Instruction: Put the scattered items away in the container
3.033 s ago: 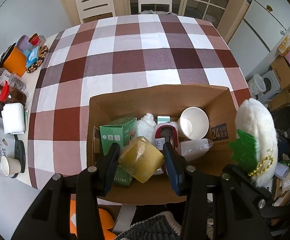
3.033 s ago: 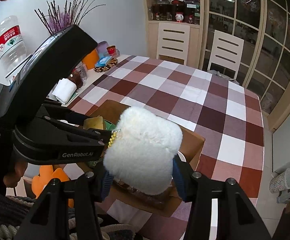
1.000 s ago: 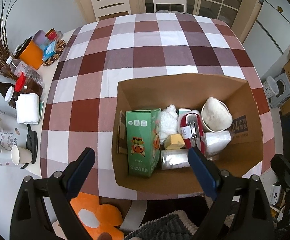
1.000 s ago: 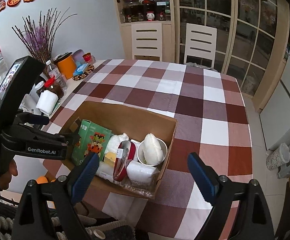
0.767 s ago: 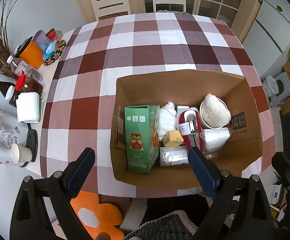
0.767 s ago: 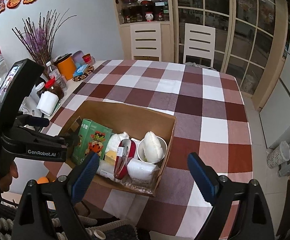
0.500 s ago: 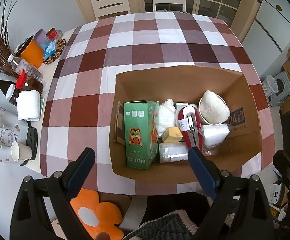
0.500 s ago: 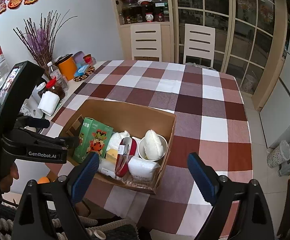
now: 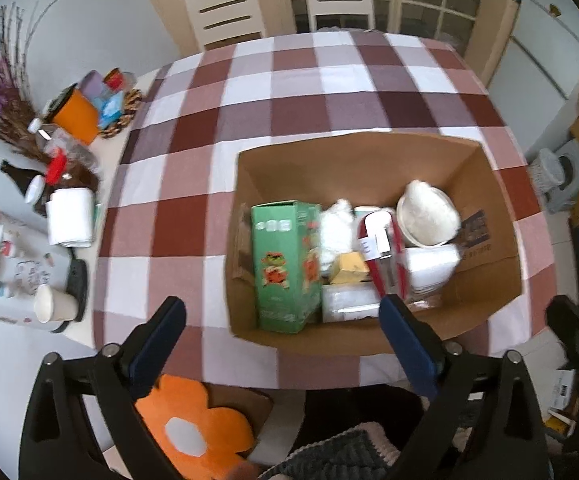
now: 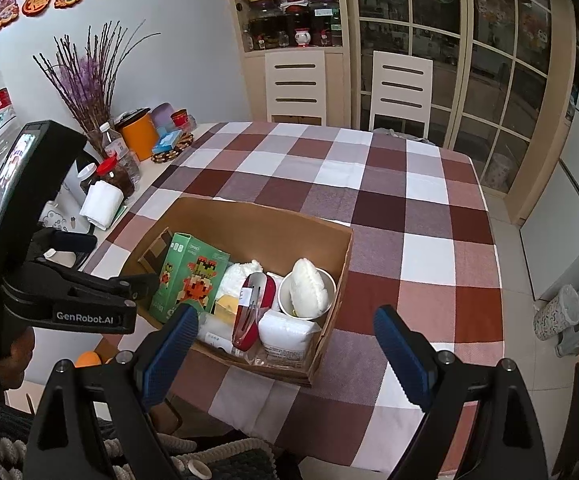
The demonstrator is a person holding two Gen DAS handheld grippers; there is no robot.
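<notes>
Two checked cloth [image 9: 217, 92] edges — bare.

"GenRobot.AI" was printed in white on the left gripper [image 10: 89, 304]; the red case's tag [image 10: 244, 294] read "E".

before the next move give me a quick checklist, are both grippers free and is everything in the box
1. Left gripper empty: ok, its jaws have just been opening and nothing is between them.
2. Right gripper empty: ok, open with nothing between its jaws.
3. White fluffy pouch stowed: ok, it sits in the white paper cup inside the brown cardboard box.
4. Yellow block stowed: ok, it lies in the box beside the green carton.
5. Checked tablecloth free of stray items: ok where visible.
6. Box well seated on the table: cannot tell, its near side sits close to the table's edge.
</notes>
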